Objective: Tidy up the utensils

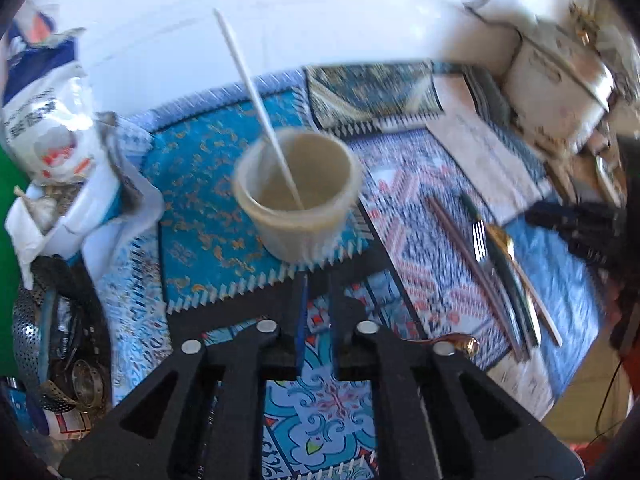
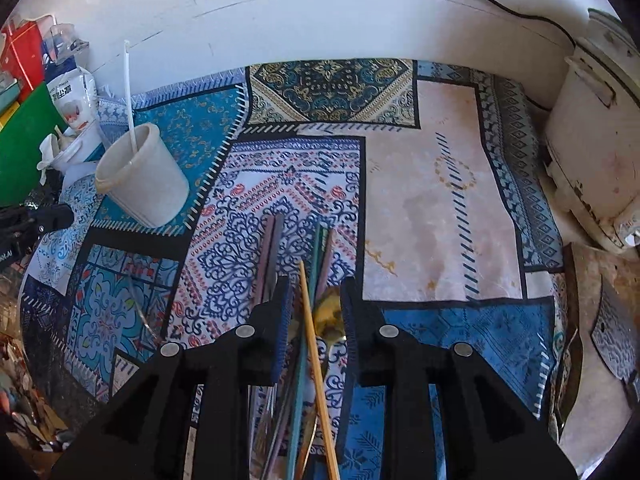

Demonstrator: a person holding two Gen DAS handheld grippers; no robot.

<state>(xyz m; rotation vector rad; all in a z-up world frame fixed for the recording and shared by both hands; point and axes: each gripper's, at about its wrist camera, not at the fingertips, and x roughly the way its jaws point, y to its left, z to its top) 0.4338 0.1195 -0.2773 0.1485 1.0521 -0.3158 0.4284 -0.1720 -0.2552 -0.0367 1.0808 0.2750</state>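
Right tool (image 2: 316, 312) open over utensils (image 2: 308, 360), cup (image 2: 140, 176) far left

You've got a patchwork-print tablecloth (image 2: 424, 216) butted against a plain white wall (image 2: 320, 12), a grubby white appliance (image 2: 592, 152) at the cloth's right edge, and clutter piled off its left.

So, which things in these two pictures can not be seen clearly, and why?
- Right wrist view: lower ends of the loose utensil bundle are hidden under the right tongs and cut by the bottom edge.
- Left wrist view: the silver metal fork and its neighbours are motion-blurred; the count is unclear.
- Left wrist view: the foot of the thin white stick is hidden inside the cream plastic cup.
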